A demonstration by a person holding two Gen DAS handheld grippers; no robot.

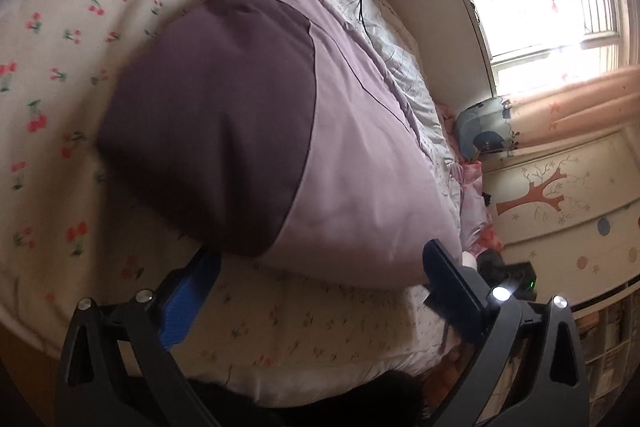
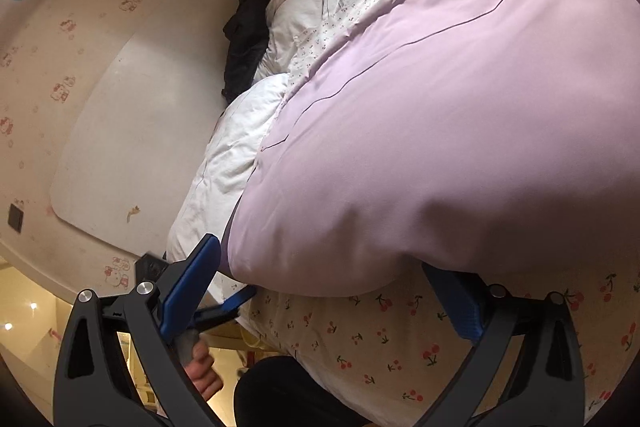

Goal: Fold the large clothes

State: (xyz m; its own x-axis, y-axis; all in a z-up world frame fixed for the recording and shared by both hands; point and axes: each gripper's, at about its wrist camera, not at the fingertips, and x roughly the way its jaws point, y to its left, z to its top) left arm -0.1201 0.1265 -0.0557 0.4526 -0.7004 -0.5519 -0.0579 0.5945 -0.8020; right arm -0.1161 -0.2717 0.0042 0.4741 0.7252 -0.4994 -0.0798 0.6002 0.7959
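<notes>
Lilac garment (image 2: 440, 147) on cherry-print sheet (image 2: 380, 339), right claw (image 2: 320, 291) spread wide

Garment (image 1: 248, 115): smooth matt cloth, lilac and dark purple. Bedsheet (image 1: 60, 39): soft printed cotton-like cloth. Left gripper (image 1: 320, 291): matt black plastic, ribbed blue pads (image 1: 192, 303), shiny metal screws.

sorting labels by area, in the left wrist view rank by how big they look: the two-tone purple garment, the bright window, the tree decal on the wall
1. Two-tone purple garment, largest, though nearest the camera.
2. Bright window.
3. Tree decal, smallest.
</notes>
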